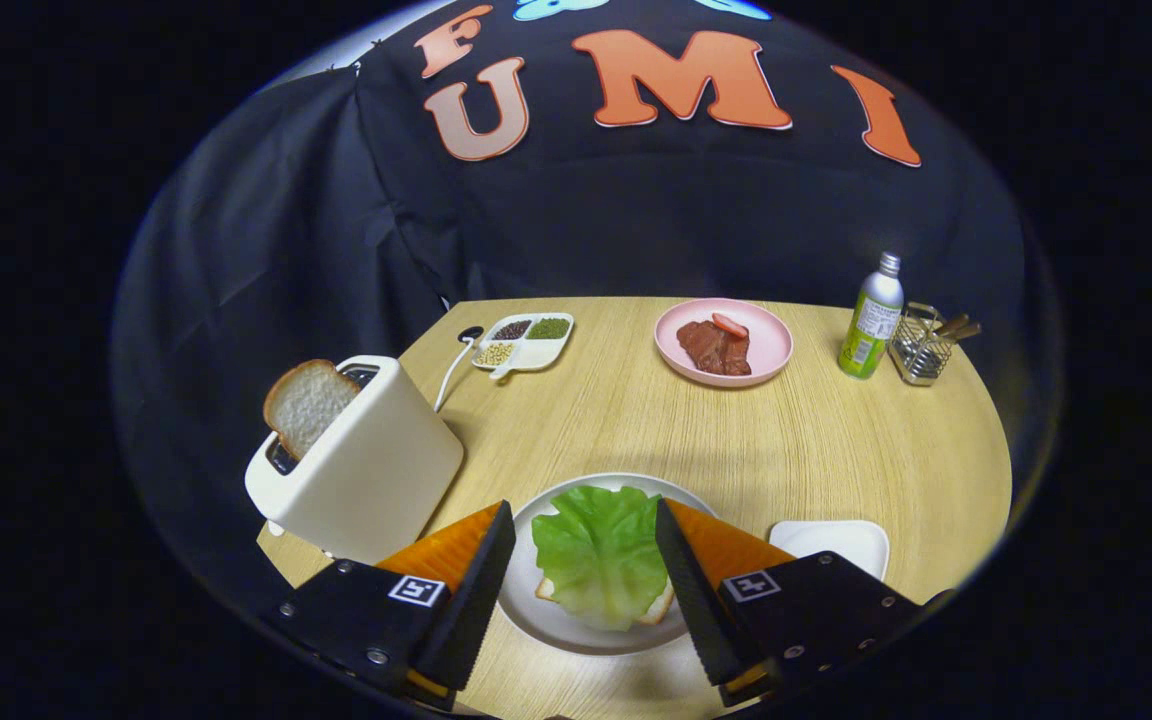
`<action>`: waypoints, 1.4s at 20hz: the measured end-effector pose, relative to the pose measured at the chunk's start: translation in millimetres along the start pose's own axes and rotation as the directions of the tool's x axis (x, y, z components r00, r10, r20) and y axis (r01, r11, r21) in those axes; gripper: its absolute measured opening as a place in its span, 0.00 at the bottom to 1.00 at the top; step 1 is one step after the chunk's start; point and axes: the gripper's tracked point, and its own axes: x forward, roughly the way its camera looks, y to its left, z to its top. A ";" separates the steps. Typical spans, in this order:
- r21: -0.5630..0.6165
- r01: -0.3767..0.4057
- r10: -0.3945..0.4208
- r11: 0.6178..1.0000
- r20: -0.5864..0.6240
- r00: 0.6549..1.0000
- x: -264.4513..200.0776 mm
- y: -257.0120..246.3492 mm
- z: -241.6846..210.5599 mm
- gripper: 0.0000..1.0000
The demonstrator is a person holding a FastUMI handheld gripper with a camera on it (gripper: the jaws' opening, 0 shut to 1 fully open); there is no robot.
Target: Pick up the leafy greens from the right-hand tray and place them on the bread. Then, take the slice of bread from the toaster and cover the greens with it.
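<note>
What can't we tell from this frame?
- Bread on the plate: lettuce covers it, just corners show.
- Toaster slot: bread slice hides its depth.
- White tray: partly behind an open gripper finger.
- Caddy contents: too small.
- Bottle label: too small.

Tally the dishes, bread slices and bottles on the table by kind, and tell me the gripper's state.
Dishes: 4 (white plate, pink plate, white tray, divided dish)
Bread slices: 2 (toaster slice, slice under greens)
Bottles: 1
Total: 7
Gripper: open above greens.
</note>
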 end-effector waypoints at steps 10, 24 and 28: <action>-0.027 -0.076 0.073 0.997 -0.108 0.991 -9.9 81.8 34.1 0.97; -0.066 -0.158 0.141 0.985 -0.218 0.966 13.1 206.8 73.9 0.92; -0.080 -0.150 0.124 0.985 -0.272 0.954 30.0 221.6 68.5 0.89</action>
